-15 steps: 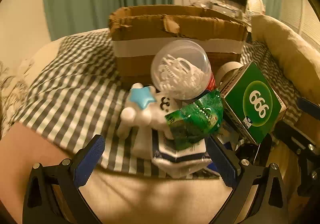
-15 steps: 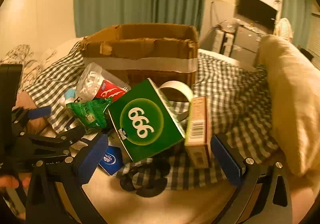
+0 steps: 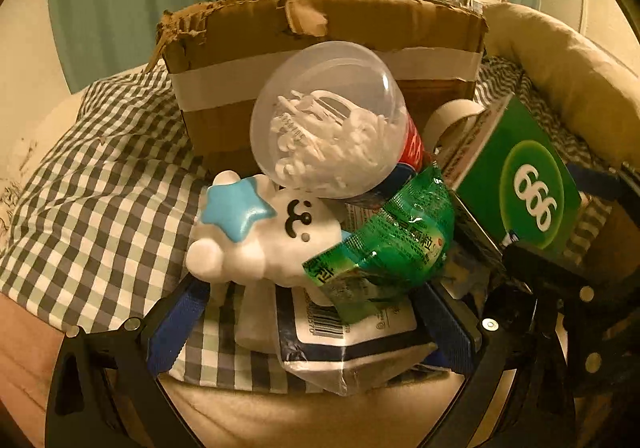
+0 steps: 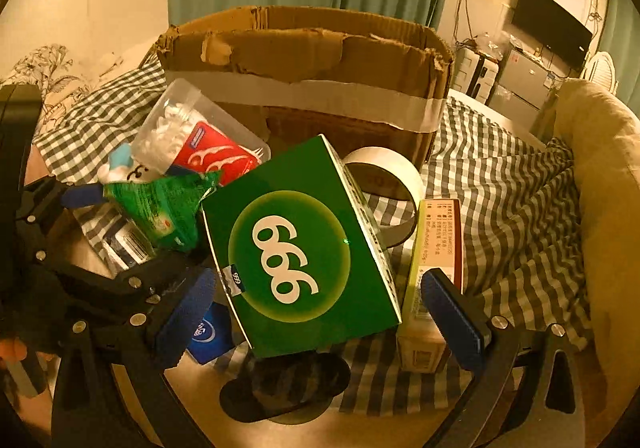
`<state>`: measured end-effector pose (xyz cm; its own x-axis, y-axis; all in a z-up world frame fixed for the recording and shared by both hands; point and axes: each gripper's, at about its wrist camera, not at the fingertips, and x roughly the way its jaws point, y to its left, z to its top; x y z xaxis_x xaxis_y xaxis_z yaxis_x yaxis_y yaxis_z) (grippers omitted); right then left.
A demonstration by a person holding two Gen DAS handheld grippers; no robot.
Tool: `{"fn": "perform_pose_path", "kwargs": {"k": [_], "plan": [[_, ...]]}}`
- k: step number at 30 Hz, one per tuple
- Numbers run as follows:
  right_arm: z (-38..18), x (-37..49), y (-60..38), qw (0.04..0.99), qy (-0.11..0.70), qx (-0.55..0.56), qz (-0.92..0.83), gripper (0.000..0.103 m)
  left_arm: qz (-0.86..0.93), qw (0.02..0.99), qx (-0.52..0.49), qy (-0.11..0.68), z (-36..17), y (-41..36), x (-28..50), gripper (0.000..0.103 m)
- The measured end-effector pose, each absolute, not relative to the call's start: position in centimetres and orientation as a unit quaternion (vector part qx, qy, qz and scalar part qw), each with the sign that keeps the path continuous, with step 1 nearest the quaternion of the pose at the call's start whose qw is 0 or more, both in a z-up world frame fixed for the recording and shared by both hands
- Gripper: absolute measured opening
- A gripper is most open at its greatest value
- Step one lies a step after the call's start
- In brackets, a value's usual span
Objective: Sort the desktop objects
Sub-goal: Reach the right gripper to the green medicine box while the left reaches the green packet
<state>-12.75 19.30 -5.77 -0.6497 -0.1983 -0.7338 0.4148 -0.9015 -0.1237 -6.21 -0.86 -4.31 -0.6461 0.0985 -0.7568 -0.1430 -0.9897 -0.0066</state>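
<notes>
green box (image 4: pixel 296 248) between spread right gripper (image 4: pixel 320 312); left gripper (image 3: pixel 308 324) spread around toy (image 3: pixel 260 236).

I count nine loose things heaped before one cardboard box (image 4: pixel 304 88) on one checked cloth (image 4: pixel 500 184).

I see one green carton (image 4: pixel 300 252), one clear tub of white picks (image 3: pixel 328 120), one white toy figure (image 3: pixel 260 236), one green packet (image 3: pixel 392 240), one roll of tape (image 4: pixel 384 168), one slim yellow carton (image 4: pixel 432 272), one white and blue pouch (image 3: pixel 352 344), one blue packet (image 4: pixel 208 332), one dark rolled item (image 4: pixel 284 384).

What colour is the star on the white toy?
Light blue star, clearest in the left wrist view.
</notes>
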Motion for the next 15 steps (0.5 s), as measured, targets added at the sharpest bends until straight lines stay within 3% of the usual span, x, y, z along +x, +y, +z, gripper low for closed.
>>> {"fn": "perform_pose_path", "kwargs": {"k": [6, 10, 13, 15], "plan": [[-6.1, -12.8, 18.7, 0.185, 0.159, 0.392, -0.887, 0.103, 0.912, 0.074, -0.403, 0.019, -3.9, -1.4, -6.7, 0.102], [-6.7, -12.9, 18.0, 0.178, 0.182, 0.394, -0.883, 0.103, 0.915, 0.075, -0.395, 0.031, -3.7, -1.0, -6.4, 0.094], [-6.8, -13.1, 17.9, 0.172, 0.187, 0.393, -0.884, 0.090, 0.916, 0.077, -0.393, 0.029, -3.6, -1.1, -6.3, 0.093], [-6.8, -13.2, 17.9, 0.169, 0.187, 0.394, -0.884, 0.089, 0.916, 0.080, -0.392, 0.024, -3.4, -1.3, -6.5, 0.093]]}}
